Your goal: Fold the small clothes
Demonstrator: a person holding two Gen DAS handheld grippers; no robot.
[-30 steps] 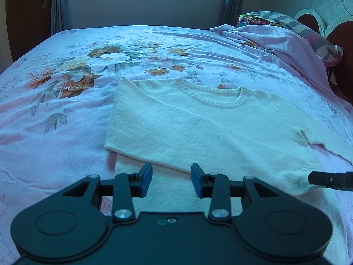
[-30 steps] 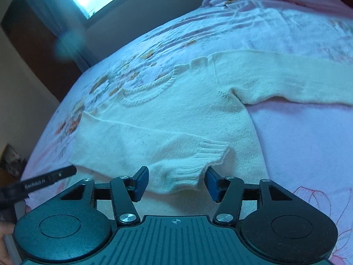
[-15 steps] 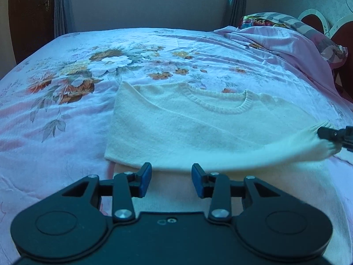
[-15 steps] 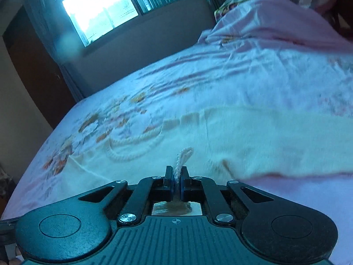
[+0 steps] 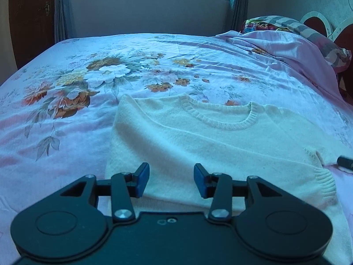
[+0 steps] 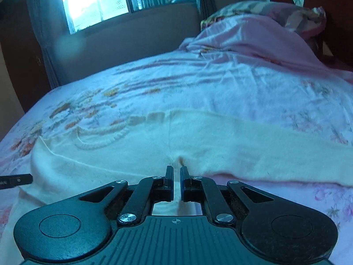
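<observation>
A cream knit sweater [image 5: 198, 137] lies flat on the bed, neckline away from me. One sleeve is folded across its body, with the ribbed cuff [image 5: 326, 183] at the right. My left gripper [image 5: 171, 180] is open and empty, low over the sweater's near left part. In the right wrist view the sweater [image 6: 136, 161] lies ahead, its other sleeve [image 6: 264, 152] stretched to the right. My right gripper [image 6: 176, 176] has its jaws nearly together with a narrow gap, right above the sweater. Whether any cloth is pinched is not visible.
The bed carries a pink floral sheet [image 5: 99, 84]. A bunched pink cover [image 5: 286, 44] and pillows [image 5: 275, 22] lie at the far right by the headboard. A window and curtains are on the far wall. The right gripper's tip [image 5: 345, 162] shows at the right edge.
My right gripper, shut on the sleeve cuff half a second ago, has come down low over the sweater. The sleeve now lies folded across the body. My left gripper stayed open.
</observation>
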